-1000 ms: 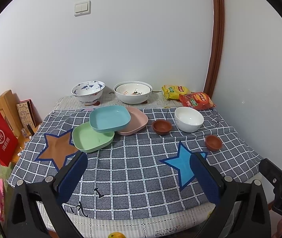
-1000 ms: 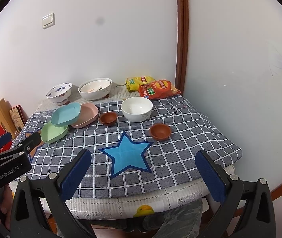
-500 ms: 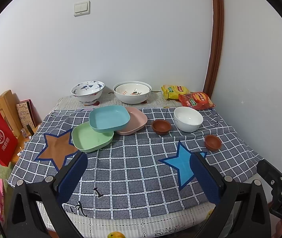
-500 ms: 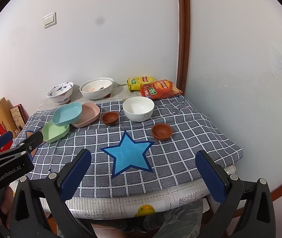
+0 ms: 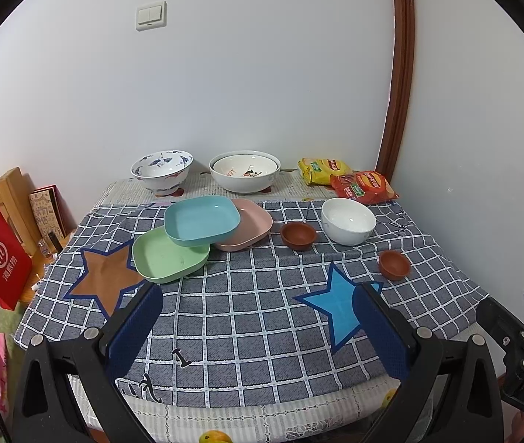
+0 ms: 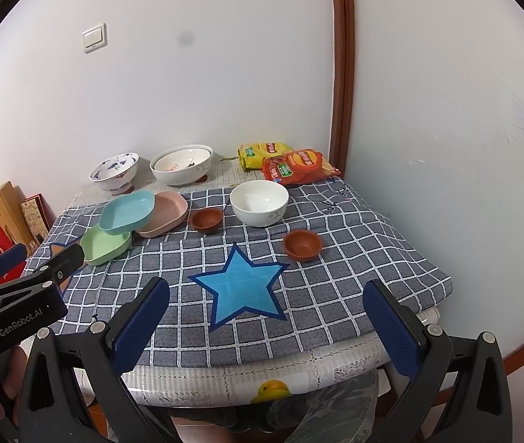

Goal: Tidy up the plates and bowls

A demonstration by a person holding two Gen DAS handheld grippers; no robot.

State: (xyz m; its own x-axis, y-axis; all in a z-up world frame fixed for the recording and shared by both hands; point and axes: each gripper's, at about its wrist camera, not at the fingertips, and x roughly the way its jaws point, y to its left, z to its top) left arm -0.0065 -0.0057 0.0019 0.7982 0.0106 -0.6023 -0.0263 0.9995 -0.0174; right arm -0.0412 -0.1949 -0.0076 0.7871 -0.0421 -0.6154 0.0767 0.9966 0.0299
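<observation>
I am holding my left gripper over the near edge of the checked cloth, its blue pads spread wide and gripping nothing. Beyond it on the left, the green plate is lying partly on the brown star. The blue plate is resting tilted, overlapping the green plate's far rim and the left rim of the pink plate. Behind them, at the far side against the wall, the blue-patterned bowl and the large white bowl are sitting side by side. Right of the pink plate, a small brown bowl is sitting just beside the plain white bowl. Farther right and nearer, a second small brown bowl is sitting apart from the others. Two snack bags are lying in the far right corner. I am holding my right gripper over the near edge too, by the blue star, its pads likewise parted and empty.
</observation>
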